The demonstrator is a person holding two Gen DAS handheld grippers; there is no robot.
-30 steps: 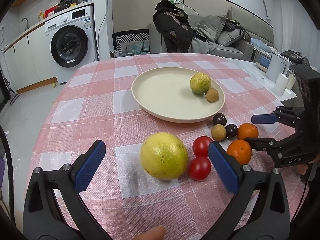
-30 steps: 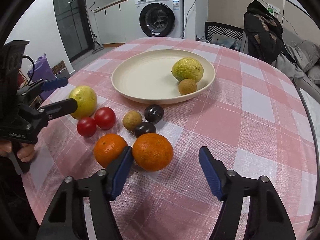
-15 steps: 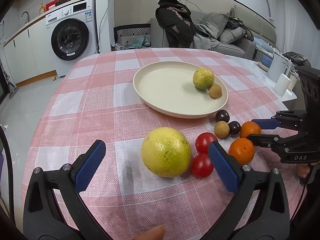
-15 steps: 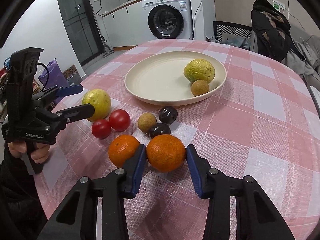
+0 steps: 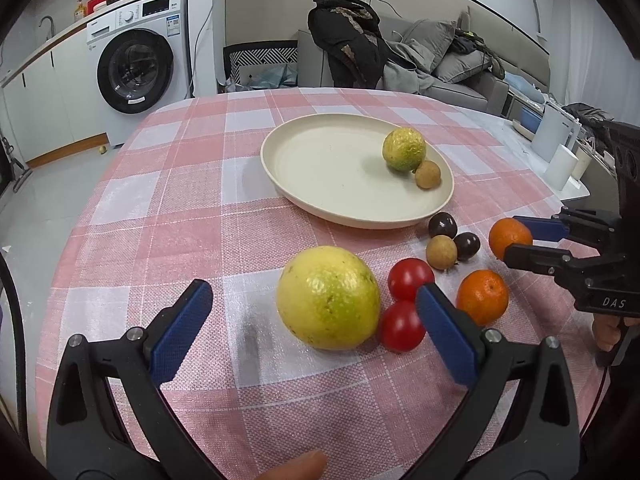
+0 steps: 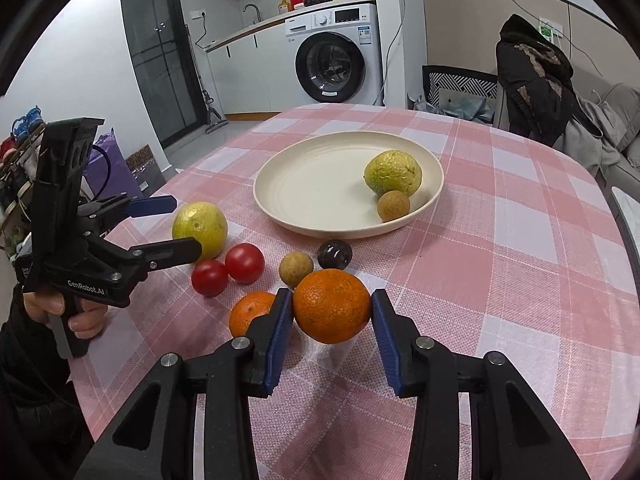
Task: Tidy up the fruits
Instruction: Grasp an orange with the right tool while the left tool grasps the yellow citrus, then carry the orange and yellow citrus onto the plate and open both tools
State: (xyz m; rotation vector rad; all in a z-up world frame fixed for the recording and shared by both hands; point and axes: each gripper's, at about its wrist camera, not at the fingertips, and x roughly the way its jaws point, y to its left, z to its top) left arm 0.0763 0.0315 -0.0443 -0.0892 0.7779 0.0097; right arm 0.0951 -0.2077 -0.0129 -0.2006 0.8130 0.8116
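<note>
My right gripper (image 6: 331,322) is shut on an orange (image 6: 331,306) and holds it just above the cloth; the orange shows in the left wrist view (image 5: 509,236) too. A second orange (image 6: 250,312) lies beside it. My left gripper (image 5: 314,326) is open around a large yellow citrus (image 5: 328,297), not touching it. Two red tomatoes (image 5: 404,302), two brown longans and two dark round fruits (image 5: 442,225) lie nearby. A cream plate (image 5: 320,184) holds a green-yellow fruit (image 5: 403,149) and a small brown one (image 5: 427,174).
The round table has a pink and white checked cloth (image 5: 180,200). White containers (image 5: 558,152) stand at its far right edge. A washing machine (image 5: 138,62), a chair with a dark coat (image 5: 344,52) and a sofa are behind the table.
My right gripper has closed on the orange and lifted it slightly off the cloth. My left gripper has stayed open around the yellow citrus, moving slightly closer.
</note>
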